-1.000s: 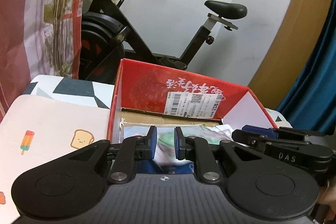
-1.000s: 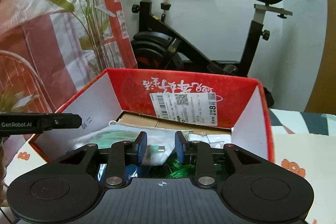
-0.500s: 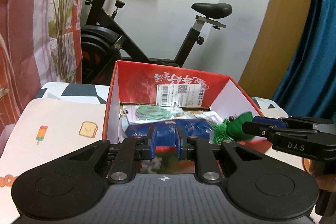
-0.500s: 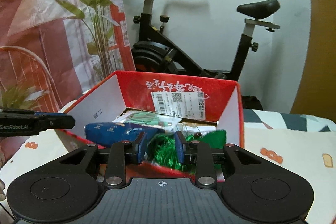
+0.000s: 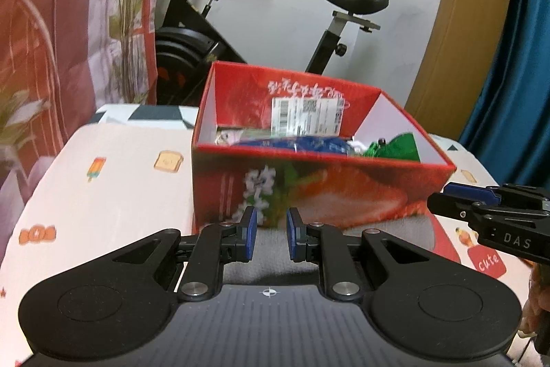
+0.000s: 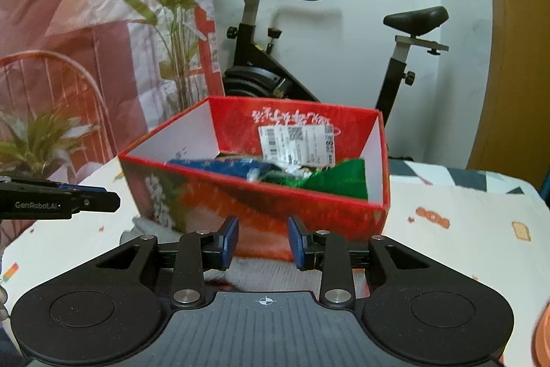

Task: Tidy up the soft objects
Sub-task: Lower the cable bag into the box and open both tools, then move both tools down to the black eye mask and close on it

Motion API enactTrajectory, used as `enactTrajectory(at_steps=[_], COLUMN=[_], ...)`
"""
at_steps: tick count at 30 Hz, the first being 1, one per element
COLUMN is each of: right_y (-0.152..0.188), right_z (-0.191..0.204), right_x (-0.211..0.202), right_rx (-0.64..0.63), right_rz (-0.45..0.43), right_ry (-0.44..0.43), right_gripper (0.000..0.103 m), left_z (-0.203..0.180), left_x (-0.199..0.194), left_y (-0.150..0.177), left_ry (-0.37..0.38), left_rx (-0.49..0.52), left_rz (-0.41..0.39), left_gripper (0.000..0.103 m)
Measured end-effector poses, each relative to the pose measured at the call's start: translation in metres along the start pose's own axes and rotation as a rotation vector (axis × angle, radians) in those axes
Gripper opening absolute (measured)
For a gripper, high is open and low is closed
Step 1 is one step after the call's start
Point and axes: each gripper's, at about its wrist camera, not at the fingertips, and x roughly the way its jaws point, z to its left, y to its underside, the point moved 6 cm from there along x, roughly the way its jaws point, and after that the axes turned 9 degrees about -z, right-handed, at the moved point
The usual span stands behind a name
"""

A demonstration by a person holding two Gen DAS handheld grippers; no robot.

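Observation:
A red cardboard box (image 5: 309, 195) (image 6: 261, 195) with a strawberry print stands on the table. In it lie a blue soft pack (image 5: 292, 145) (image 6: 220, 167) and a green soft thing (image 5: 395, 147) (image 6: 340, 177). A grey cloth (image 5: 275, 250) (image 6: 264, 270) lies on the table in front of the box, under both grippers. My left gripper (image 5: 270, 238) is open and empty, just in front of the box. My right gripper (image 6: 263, 241) is open and empty, also in front of the box. Each gripper shows at the edge of the other's view.
The table (image 5: 103, 195) has a white cloth with cartoon prints. A black exercise bike (image 5: 213, 33) stands behind the box against a white wall. A red patterned curtain (image 6: 68, 23) with a plant hangs at the left. A blue curtain (image 5: 515, 92) is at the right.
Both grippers have pulled back out of the box and lowered to the table in front of it. The blue pack and green thing now lie in the box. The right jaws have opened a little.

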Motion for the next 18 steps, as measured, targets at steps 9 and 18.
enactTrajectory(at_steps=[9, 18], right_y=[0.029, 0.04], right_z=[0.002, -0.007], right_x=[-0.005, -0.007], right_rx=[0.015, 0.032], right_rz=[0.045, 0.06], right_ry=[0.011, 0.029], right_gripper=[0.03, 0.03], left_z=[0.003, 0.005], left_x=[-0.011, -0.013], left_y=[0.024, 0.034], left_ry=[-0.016, -0.026], left_rx=[-0.02, -0.04], left_rz=[0.029, 0.045], left_gripper=[0.019, 0.019])
